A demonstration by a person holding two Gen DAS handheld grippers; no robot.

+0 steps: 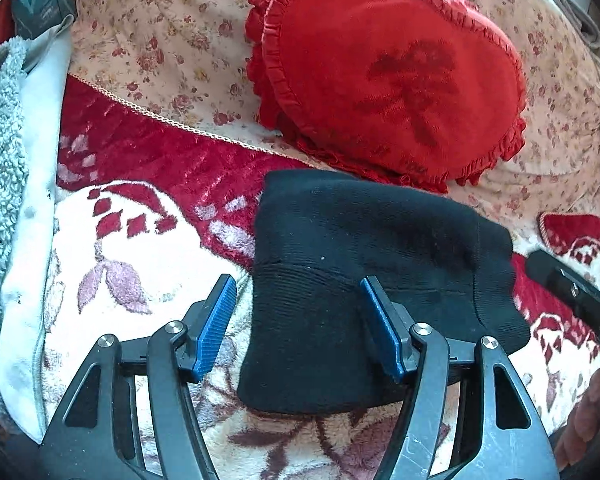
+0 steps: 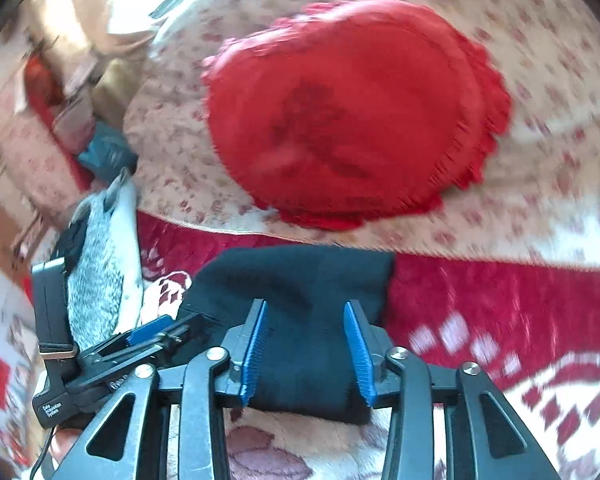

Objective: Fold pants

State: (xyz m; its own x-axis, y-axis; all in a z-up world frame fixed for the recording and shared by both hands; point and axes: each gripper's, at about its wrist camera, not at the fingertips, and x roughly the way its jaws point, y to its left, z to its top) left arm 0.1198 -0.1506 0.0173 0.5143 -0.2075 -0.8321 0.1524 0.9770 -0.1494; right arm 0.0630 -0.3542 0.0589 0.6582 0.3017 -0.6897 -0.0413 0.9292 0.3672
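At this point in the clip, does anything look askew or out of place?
Nothing stands out. The black pants lie folded into a compact bundle on the blanket, below the red heart cushion. The right wrist view is motion-blurred.

White lettering reading "Data Acquisition System" stands on the black housing of the left gripper, low at the left of the right wrist view (small, curved by the lens). The dark mark on the red heart-shaped pillow stays unreadable.
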